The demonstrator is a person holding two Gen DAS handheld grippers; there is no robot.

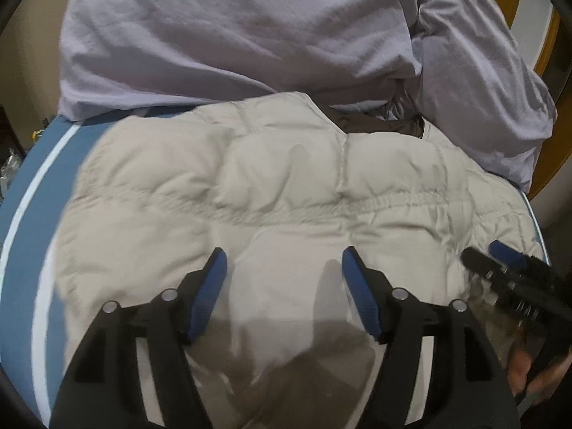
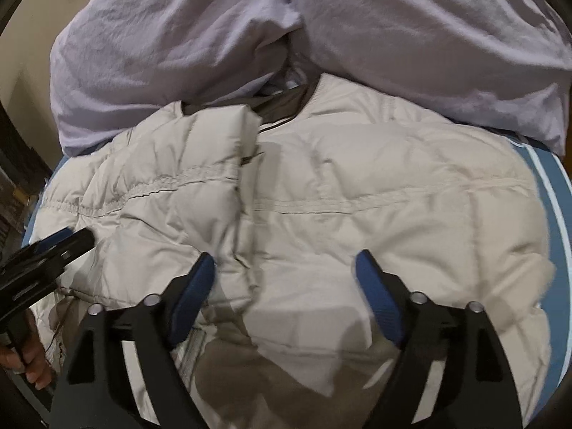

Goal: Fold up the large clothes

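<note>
The left gripper (image 1: 284, 261) hangs over the near part of a pale quilted jacket (image 1: 286, 178), its blue-padded fingers (image 1: 214, 282) spread wide with only fabric showing in the gap and nothing held; whether the tips touch the cloth cannot be told. The right gripper (image 2: 286, 268) sits likewise above the jacket (image 2: 375, 196), fingers (image 2: 375, 286) wide apart and empty. Each wrist view catches the other tool at its edge: the right gripper (image 1: 500, 261) low on the right side of the left view, the left gripper (image 2: 60, 243) at the left edge of the right view, with a bare hand (image 2: 32, 361) below it gripping the handle. The jacket lies spread flat on a blue bed cover (image 1: 25, 214) with white stripes, a gathered seam running across its middle. In the right view one side of the jacket is folded inward over the body, its edge ending near the dark collar lining (image 2: 279, 105). Beyond the collar, touching the jacket's far edge, sit rumpled lilac pillows (image 1: 232, 28), two mounds side by side (image 2: 178, 46). A yellow wooden frame (image 1: 543, 50) shows at the far right of the left view.
</note>
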